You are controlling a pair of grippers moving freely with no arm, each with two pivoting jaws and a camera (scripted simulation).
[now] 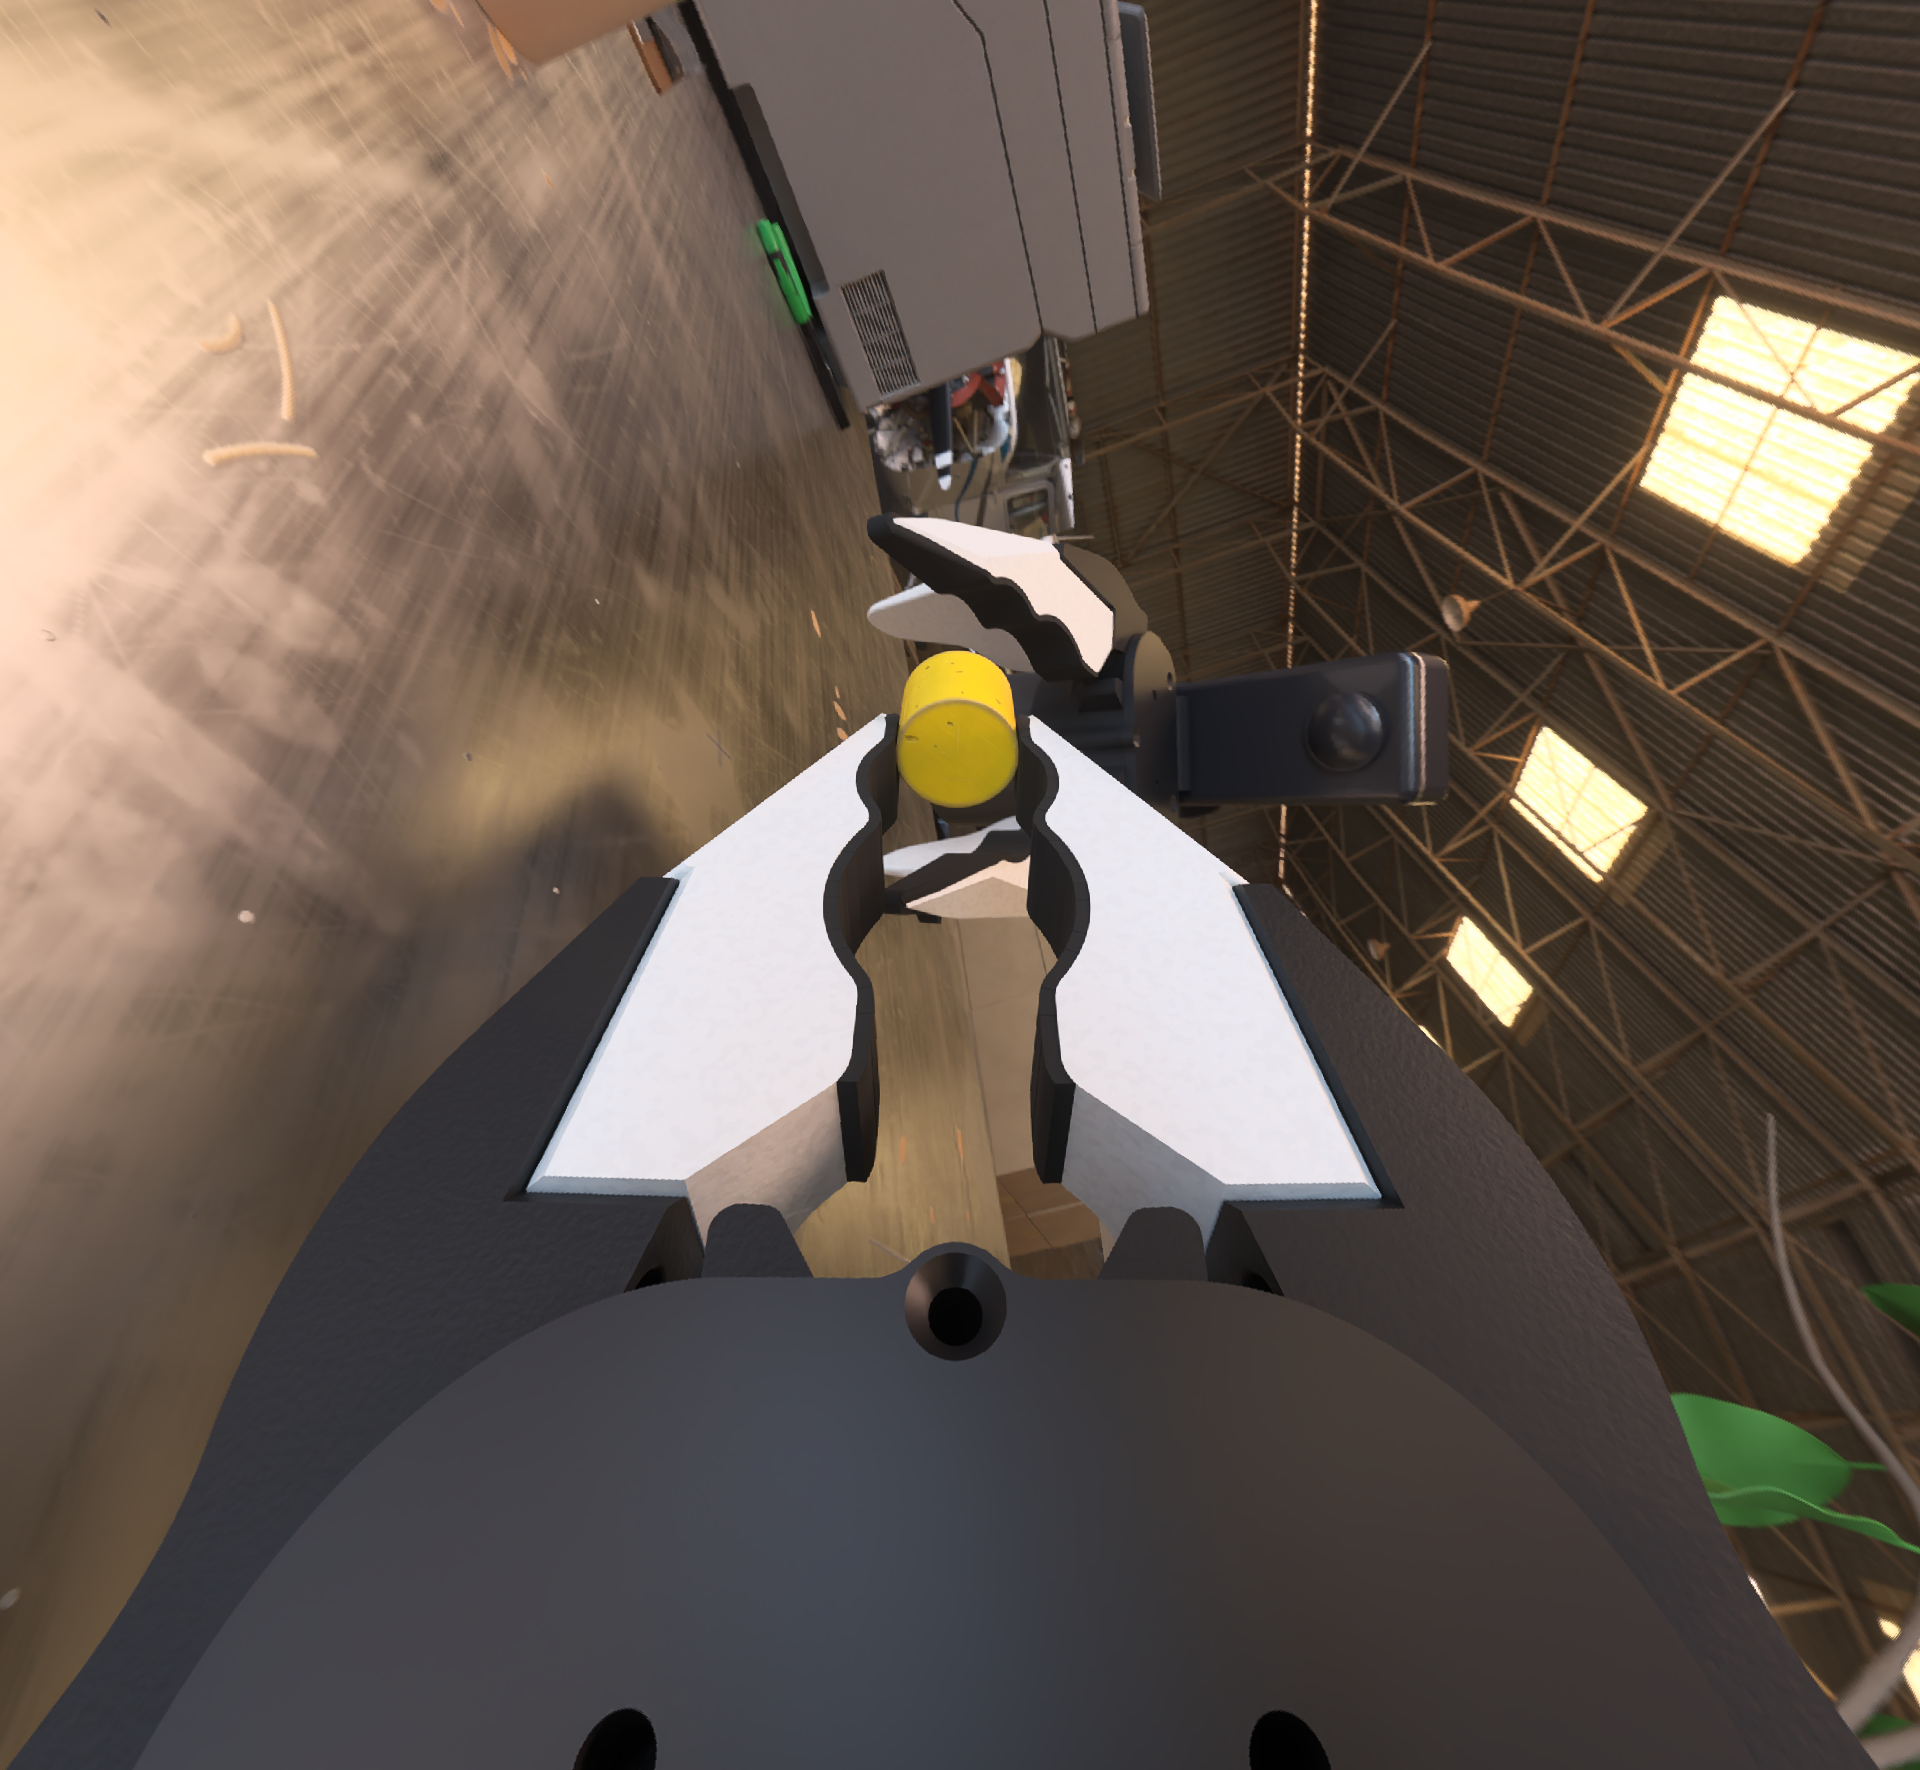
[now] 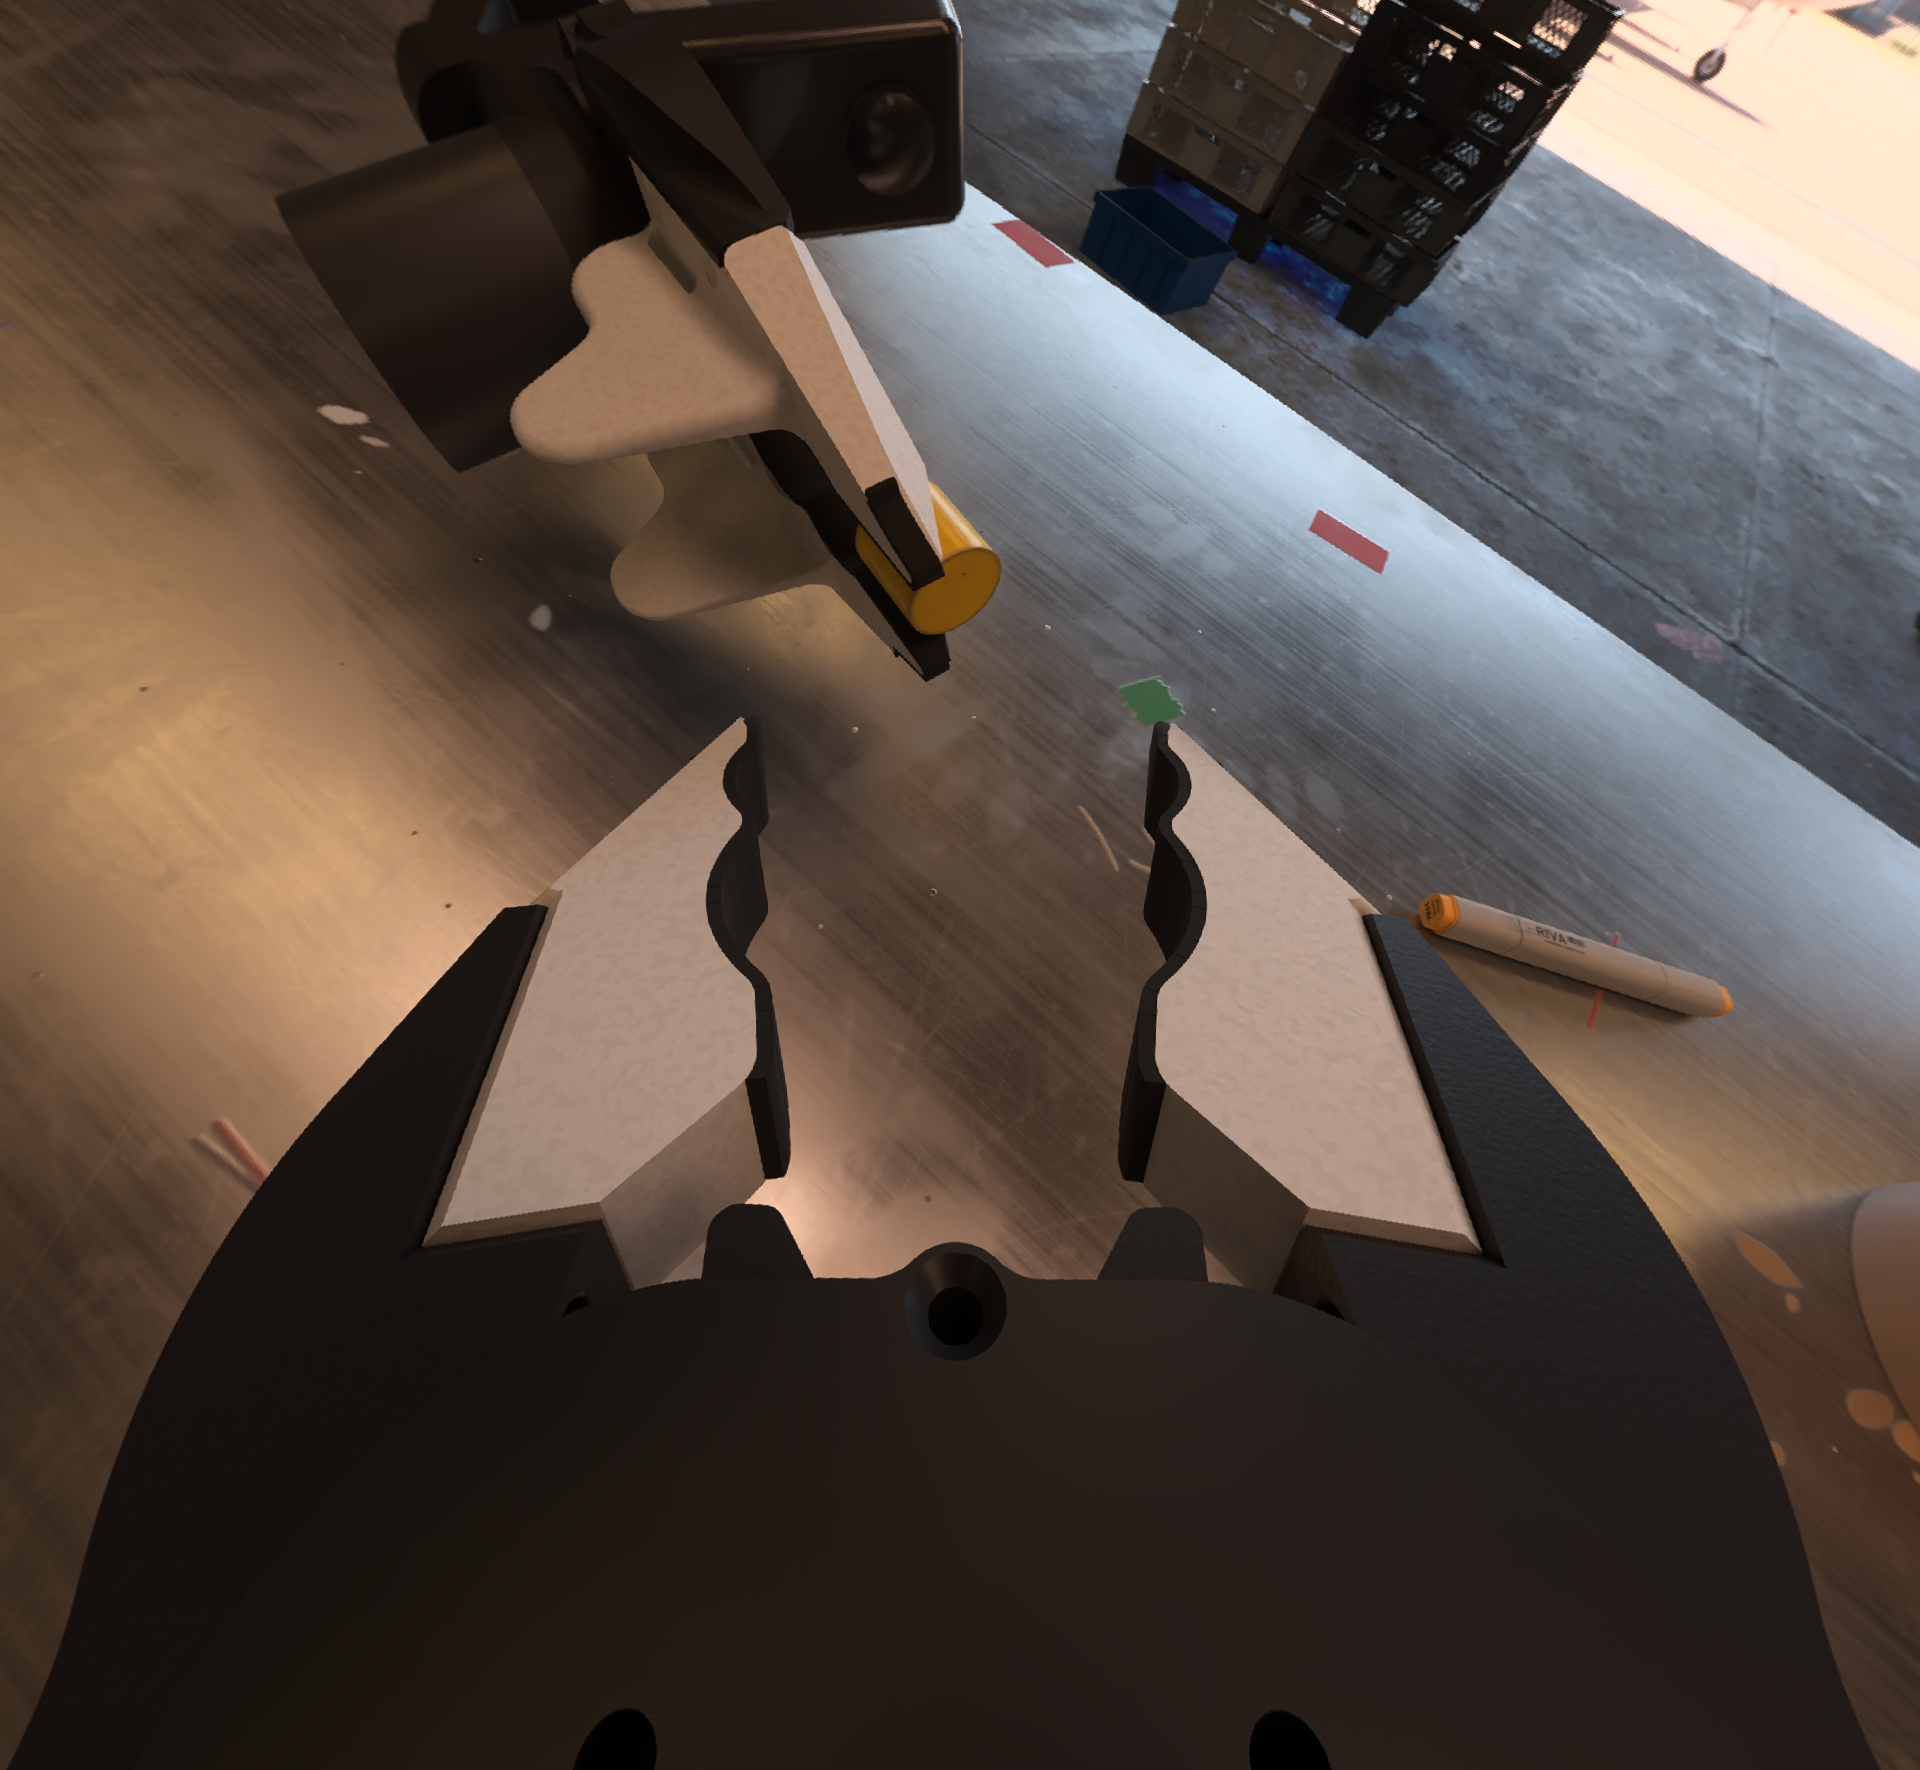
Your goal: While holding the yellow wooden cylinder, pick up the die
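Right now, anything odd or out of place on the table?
Cylinder is gripped only at the very tips of the left gripper, sticking out sideways. A marker lies loose near the table edge. Right gripper is open and empty. No die in view.

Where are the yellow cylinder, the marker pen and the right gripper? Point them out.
yellow cylinder (image 1: 956, 746): left wrist view, on its round end face.
marker pen (image 2: 1569, 967): right wrist view, middle of its pale barrel.
right gripper (image 2: 954, 728): right wrist view, midway between its two fingertips, which stand apart.
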